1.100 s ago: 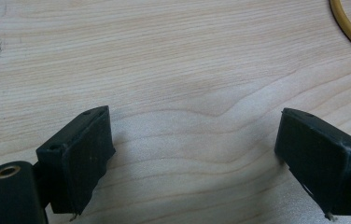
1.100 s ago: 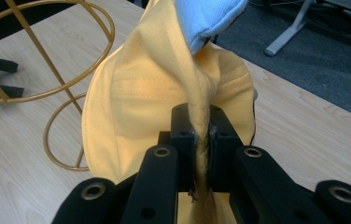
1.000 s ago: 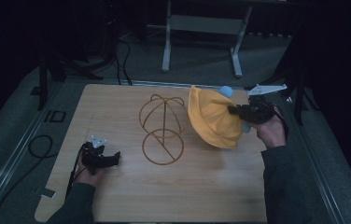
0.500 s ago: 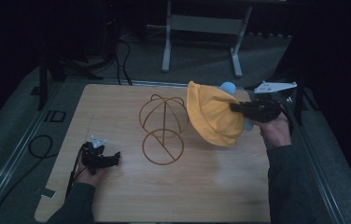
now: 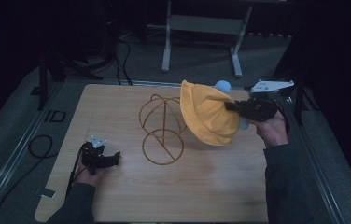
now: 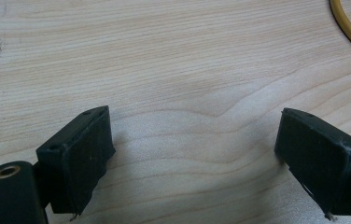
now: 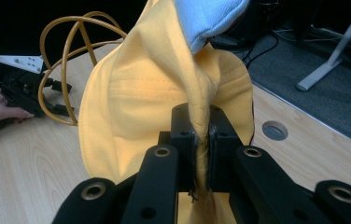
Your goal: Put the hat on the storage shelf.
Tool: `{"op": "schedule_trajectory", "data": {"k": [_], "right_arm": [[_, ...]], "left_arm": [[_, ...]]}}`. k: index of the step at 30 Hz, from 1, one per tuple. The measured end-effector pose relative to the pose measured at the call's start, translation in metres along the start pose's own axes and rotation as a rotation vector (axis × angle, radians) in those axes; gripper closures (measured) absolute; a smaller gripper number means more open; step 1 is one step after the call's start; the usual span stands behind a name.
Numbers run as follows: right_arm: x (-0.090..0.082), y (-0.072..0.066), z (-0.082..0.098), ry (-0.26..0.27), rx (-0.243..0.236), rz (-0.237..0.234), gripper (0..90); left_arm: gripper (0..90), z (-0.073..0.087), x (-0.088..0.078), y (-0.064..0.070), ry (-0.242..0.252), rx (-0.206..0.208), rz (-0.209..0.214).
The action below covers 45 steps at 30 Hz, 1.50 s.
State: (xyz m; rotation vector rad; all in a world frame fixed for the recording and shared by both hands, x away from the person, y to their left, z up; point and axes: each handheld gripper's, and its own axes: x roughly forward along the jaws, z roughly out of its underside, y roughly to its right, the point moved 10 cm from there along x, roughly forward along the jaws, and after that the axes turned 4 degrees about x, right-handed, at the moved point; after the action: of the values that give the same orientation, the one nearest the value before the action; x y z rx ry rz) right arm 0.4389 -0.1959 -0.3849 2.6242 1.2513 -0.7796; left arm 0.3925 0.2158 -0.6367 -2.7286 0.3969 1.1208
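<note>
The setting is a darkened lab or recording studio rather than a home. A light wooden table (image 5: 201, 186) stands as the single lit work surface on grey carpeted floor (image 5: 15, 126). At 12 o'clock beyond the table, a grey metal stand (image 5: 201, 28) with splayed legs rests on the carpet. Black cables (image 5: 117, 56) run across the floor at 11 o'clock, and one coils at 8 o'clock. The surroundings are black and unlit.

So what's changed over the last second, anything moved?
The right gripper has carried the yellow hat a little leftward, closer to the wire stand, and stays shut on it. The left gripper has stayed open and resting on the table; the stand hasn't moved.
</note>
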Motion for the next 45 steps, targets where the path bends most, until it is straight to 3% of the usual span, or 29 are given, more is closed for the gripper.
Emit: {"op": "schedule_trajectory", "data": {"k": [25,45], "right_arm": [[0.007,-0.020,-0.025,0.049,-0.032,-0.053,84.1],[0.026,-0.041,-0.048,0.034,-0.082,-0.086,84.1]], "left_arm": [[11.5,0.000,0.000,0.000,0.000,0.001,0.001],[11.5,0.000,0.000,0.000,-0.001,0.003,0.000]]}}
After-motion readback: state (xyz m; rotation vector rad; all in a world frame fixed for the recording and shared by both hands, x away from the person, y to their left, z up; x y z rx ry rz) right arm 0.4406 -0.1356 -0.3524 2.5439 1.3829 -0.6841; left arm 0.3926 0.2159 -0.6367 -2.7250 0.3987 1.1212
